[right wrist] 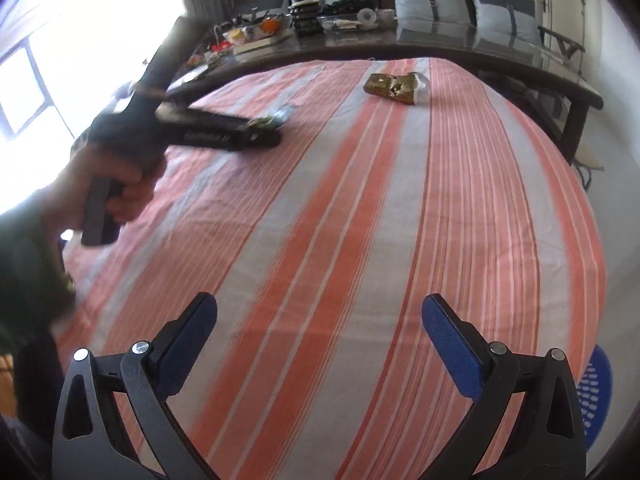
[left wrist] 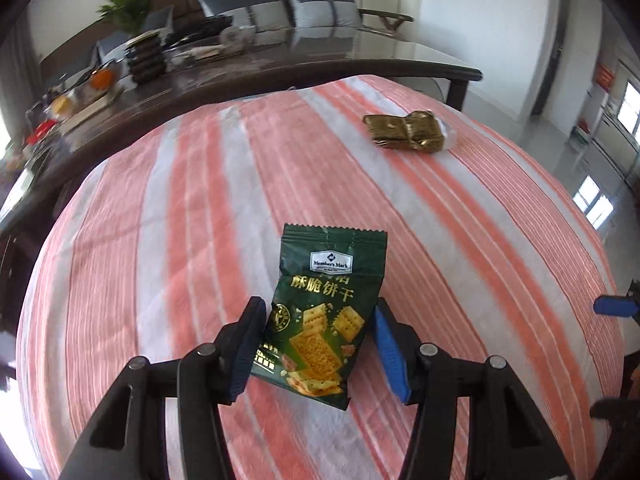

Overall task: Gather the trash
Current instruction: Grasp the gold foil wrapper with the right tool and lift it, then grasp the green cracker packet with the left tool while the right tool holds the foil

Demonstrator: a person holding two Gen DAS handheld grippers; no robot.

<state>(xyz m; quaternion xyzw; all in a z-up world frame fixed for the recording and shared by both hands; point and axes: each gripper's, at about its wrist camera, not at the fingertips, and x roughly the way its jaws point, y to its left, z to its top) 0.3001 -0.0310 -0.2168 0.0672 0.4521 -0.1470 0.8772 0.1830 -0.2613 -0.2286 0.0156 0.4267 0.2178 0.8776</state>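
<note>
The left gripper (left wrist: 318, 320) pointed down at a table covered with a cloth of salmon-pink and white stripes (left wrist: 168, 240). Between its two black fingers with blue pads (left wrist: 386, 344) was a dark green foil cracker packet with pictures of square biscuits (left wrist: 320, 312). The lower half of the packet was inside the gap, and its sealed upper edge stood out beyond the fingertips. The jaws stood about half apart. The left pad seemed to touch the packet's edge, and the right pad was just beside the other edge, but I could not tell if they really pressed on it. From the right wrist view the same gripper looked blurred, with a person's hand (right wrist: 120, 188) around its handle and a bit of the green packet at its tip.

The right gripper (right wrist: 320, 320) was above the near part of the striped cloth with its jaws wide apart and nothing between them. At its right side, past the edge of the table, was a blue plastic basket with a lattice wall (right wrist: 596, 392).

Farther on the cloth, well apart from both grippers, lay a crumpled golden-brown wrapper with a piece of clear film at its end (left wrist: 406, 131). Behind the cloth stood a long dark wooden table (left wrist: 360, 68) with many small things on it.
</note>
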